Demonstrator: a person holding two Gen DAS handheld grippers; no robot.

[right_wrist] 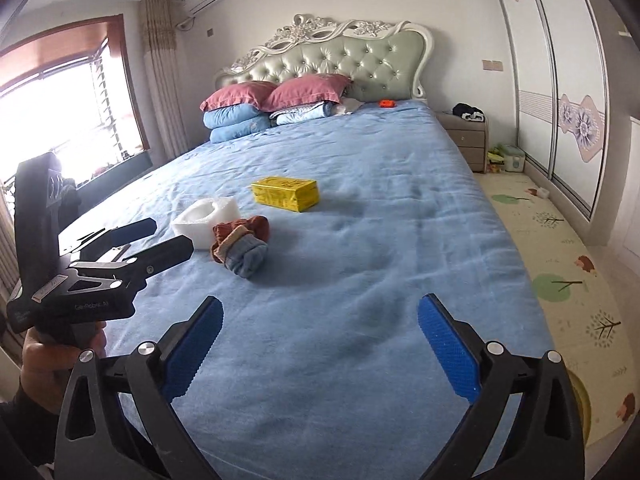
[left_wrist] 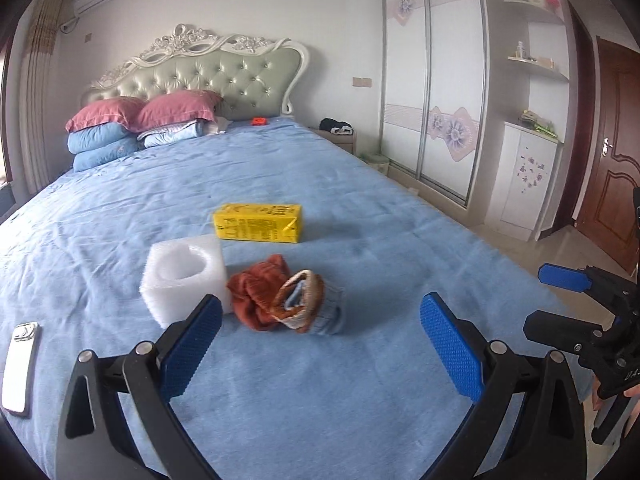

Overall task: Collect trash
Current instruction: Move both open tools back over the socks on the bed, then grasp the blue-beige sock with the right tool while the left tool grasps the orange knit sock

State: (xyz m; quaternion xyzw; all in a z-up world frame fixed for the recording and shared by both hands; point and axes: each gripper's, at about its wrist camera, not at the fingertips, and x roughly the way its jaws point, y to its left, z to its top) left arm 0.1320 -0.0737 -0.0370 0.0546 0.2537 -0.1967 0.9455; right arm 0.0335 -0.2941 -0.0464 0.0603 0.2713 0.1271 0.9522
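Nearest in each wrist view, both tools are seen with jaws spread wide and nothing between the blue pads. The left gripper (left_wrist: 320, 336) is held over the foot end of the blue bed sheet (left_wrist: 360, 208), the right gripper (right_wrist: 320, 340) just beside it, further toward the wardrobe side. "GenRobot.AI" can be read on the left tool's black body in the right wrist view; the hand (right_wrist: 44, 360) wrapped round its handle is seen there too.

One phone (left_wrist: 18, 368) is lying face down at the sheet's left edge, beside the left tool.

Just ahead of the left gripper's fingers, three things are clustered mid-bed: one white foam block (left_wrist: 184, 276) with a round hollow, one bundle of socks (left_wrist: 284, 296) (rust and blue-grey) touching the foam's right side, and behind them, a little apart, one yellow carton (left_wrist: 258, 222) laid on its side. Its print is too small to be read. From the right gripper all three are seen ahead and off to the left.

Further back, two pink pillows (right_wrist: 276, 94) are stacked on folded blue quilts (right_wrist: 236, 122) against the tufted headboard (right_wrist: 344, 60), with one small orange item (right_wrist: 386, 103) near them.
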